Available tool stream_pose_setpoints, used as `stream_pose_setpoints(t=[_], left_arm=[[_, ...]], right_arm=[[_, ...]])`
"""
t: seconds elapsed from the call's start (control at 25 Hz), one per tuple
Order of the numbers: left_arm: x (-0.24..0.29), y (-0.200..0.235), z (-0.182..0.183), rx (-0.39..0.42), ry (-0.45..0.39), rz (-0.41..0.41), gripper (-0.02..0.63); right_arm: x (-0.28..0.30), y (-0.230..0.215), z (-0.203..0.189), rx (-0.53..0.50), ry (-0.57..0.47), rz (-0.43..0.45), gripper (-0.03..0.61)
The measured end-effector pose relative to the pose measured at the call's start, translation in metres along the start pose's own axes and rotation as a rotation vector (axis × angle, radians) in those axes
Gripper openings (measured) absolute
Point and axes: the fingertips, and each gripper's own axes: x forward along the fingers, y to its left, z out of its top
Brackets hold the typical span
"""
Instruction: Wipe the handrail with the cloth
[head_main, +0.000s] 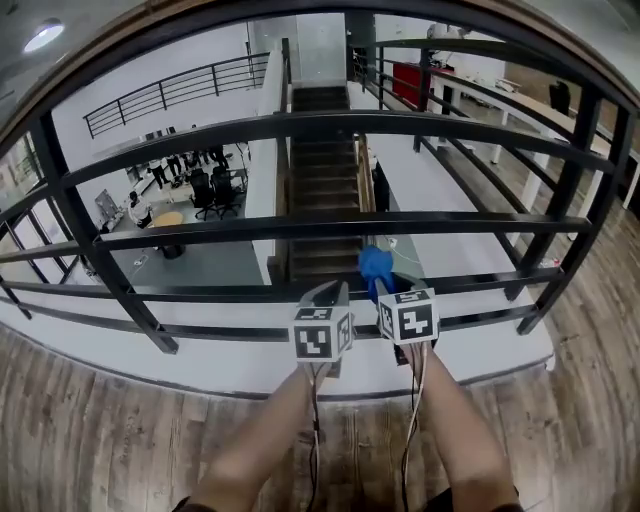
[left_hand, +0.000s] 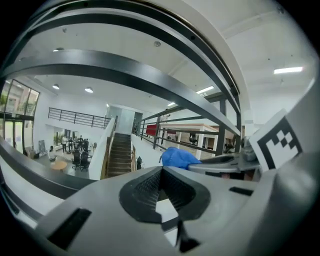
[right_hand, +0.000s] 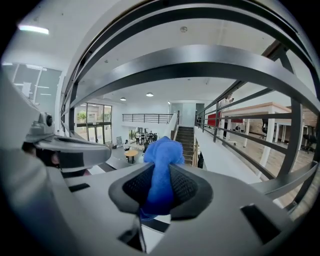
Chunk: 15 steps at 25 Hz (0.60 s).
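The right hand-held gripper (right_hand: 160, 172) is clamped on a blue cloth (right_hand: 161, 155). The cloth is pinched between the two ribbed black pads, and a bunched end stands up past the jaw tips. The left hand-held gripper (left_hand: 160, 172) has its pads drawn together with nothing between them. From its view the cloth (left_hand: 177, 157) shows just to the right, ahead of the other tool.

In the head view the two hand-held grippers are side by side, close together, left (head_main: 330, 292) and right (head_main: 382, 290). Each one's marker cube faces the camera, with a bare forearm running back toward the bottom edge. The cloth (head_main: 375, 265) sticks up from the right one, in front of the gap between two lower bars of the black metal railing (head_main: 300, 127). Whether it touches a bar cannot be told. It is well below the handrail (head_main: 200, 30), which arcs across the top of the view.

A wooden floor (head_main: 100, 440) lies under the arms. Beyond the railing a staircase (head_main: 322, 170) runs down to a lower level. There, people stand near office chairs (head_main: 215, 192) and a round table (head_main: 168, 218).
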Motion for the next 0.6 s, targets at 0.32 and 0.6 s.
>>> stream_pose_setpoints(t=[0.32, 0.6], left_arm=[[0.044, -0.067, 0.008, 0.054, -0.021, -0.004, 0.003], [0.085, -0.156, 0.008, 0.057, -0.005, -0.066, 0.004]], right_arm=[[-0.02, -0.086, -0.014, -0.025, 0.005, -0.056, 0.092], [-0.05, -0.182, -0.033, 0.004, 0.022, -0.089, 0.092]])
